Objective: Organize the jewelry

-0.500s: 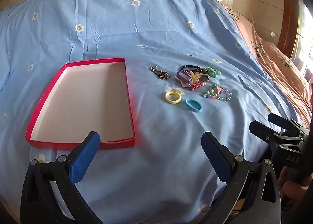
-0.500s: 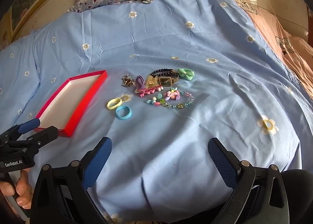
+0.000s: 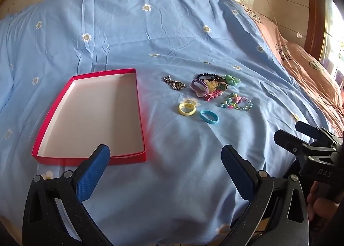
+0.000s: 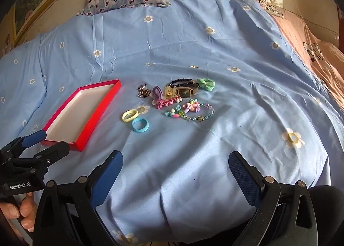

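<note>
Jewelry pile (image 4: 176, 100) beside red tray (image 3: 140, 117); tray seemingly empty.

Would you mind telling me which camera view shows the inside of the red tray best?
The left wrist view: the red tray lies nearly head-on, its whole pale floor visible. The right wrist view shows it obliquely at the left, its near corner hidden behind the left gripper.

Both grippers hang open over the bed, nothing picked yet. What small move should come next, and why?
Probably ease the open right gripper forward toward the blue plastic ring: it is the nearest piece, lying apart from the tangled pile, and the red shallow cardboard tray beside it holds nothing.
</note>
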A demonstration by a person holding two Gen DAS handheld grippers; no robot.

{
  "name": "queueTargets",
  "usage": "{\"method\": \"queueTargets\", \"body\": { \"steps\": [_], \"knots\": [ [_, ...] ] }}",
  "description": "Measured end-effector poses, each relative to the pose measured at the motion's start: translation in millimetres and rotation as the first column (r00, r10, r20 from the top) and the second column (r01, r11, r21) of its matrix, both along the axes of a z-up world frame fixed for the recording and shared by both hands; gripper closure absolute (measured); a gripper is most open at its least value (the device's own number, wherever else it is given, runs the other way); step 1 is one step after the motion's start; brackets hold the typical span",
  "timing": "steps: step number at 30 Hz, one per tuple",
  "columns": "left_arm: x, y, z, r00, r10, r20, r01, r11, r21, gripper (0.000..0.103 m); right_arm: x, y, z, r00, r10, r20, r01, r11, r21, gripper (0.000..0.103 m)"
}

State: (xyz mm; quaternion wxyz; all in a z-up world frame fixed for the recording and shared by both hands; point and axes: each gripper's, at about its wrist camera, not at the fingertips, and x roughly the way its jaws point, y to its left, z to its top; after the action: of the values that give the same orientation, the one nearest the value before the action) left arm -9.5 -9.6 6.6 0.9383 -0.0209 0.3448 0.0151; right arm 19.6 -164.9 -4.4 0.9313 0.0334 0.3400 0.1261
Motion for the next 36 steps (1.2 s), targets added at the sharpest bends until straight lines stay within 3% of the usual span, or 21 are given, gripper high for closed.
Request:
{"method": "queueTargets", "body": {
  "steps": [13,36],
  "knots": [
    [-2.3,2.9,4.9,0.999,0.025,0.032,-0.025,1.000,0.017,0.000,-10.9,0.5,13.4,0.995,0.003,0.102,-0.004,1.000,0.010,0.003],
    [-3.4,3.9,1.8,0.999,0.028,0.033,-0.029,0.999,0.015,0.000,-6.9,7.9,9.6,0.997,0.020,0.080,-0.021,1.000,0.008,0.003]
  ]
}}
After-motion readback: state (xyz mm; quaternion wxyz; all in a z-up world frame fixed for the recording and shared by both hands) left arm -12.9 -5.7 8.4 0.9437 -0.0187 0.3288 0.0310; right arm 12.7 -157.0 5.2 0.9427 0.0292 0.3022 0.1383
